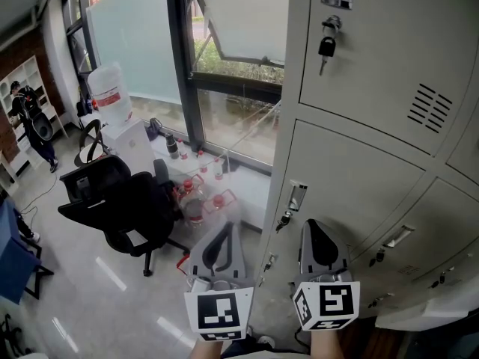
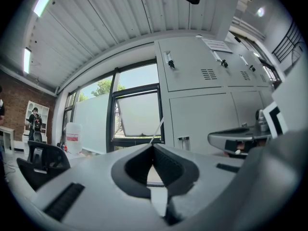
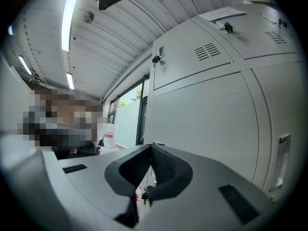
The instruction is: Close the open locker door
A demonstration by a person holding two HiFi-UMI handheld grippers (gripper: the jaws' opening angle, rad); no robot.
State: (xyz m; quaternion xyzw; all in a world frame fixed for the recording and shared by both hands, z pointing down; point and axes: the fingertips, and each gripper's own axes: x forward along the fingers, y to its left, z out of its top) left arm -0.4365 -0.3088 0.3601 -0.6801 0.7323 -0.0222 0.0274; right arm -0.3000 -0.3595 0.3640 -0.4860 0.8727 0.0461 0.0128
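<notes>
Far left in the head view, at nine o'clock: a person [image 1: 26,118] in dark clothes beside white shelving [image 1: 22,73]. At ten o'clock, a big water jug [image 1: 111,88] with a red label, set on a white dispenser [image 1: 133,139]; fill level not readable. Just below, at eight to nine o'clock, black office chairs [image 1: 123,200], parked between the bare floor and the window. Near centre, on the floor under the dark-framed window [image 1: 224,73], a cluster of clear bottles [image 1: 200,197] with red caps, upright and close together; contents impossible to tell. Low at six o'clock, the left gripper [image 1: 227,230], ribbed pads [image 2: 166,165] pressed together with nothing between them, aimed at the window and the left edge of the lockers. Just beside it and not touching, the right gripper [image 1: 311,229], likewise fully closed and empty, pads [image 3: 166,167] meeting at the tip, facing a shut grey door at close range. Filling one to five o'clock, the grey locker bank [image 1: 359,163], doors there flush; a black-headed key [image 1: 327,47] hanging from the top lock, vent slots [image 1: 429,105] further right. At four to five o'clock, right of both claws, a pale slab, seemingly the locker door [image 1: 423,309] swung out and seen edge-on, long axis lying from eight toward two o'clock; hinge side not visible.
</notes>
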